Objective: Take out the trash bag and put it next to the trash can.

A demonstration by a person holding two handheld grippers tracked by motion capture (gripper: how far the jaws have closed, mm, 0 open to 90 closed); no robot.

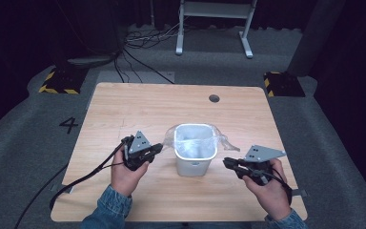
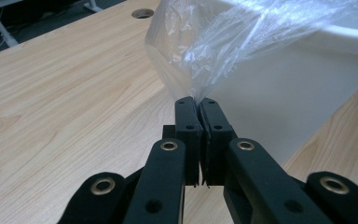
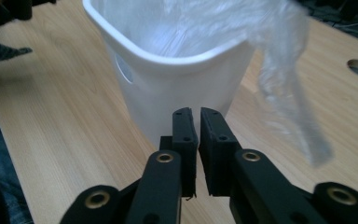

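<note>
Left hand-held gripper (image 2: 196, 103) pinches the plastic liner (image 2: 223, 42), plain in its own view.

1. A light wooden table (image 1: 124, 109) with rounded corners stands on grey carpet (image 1: 24, 124).
2. A round cable hole (image 1: 214, 98) sits in the tabletop near its far edge, right of centre.
3. A black numeral "4" (image 1: 68, 125) is marked on the carpet left of the table.
4. Two black blocks with yellow hazard stripes lie on the floor, one (image 1: 59, 81) beyond the table's far left corner, one (image 1: 283, 83) beyond its far right corner.
5. A white metal frame (image 1: 214, 24) stands on two feet farther back.
6. Black cables (image 1: 138, 40) tangle on the floor left of that frame.
</note>
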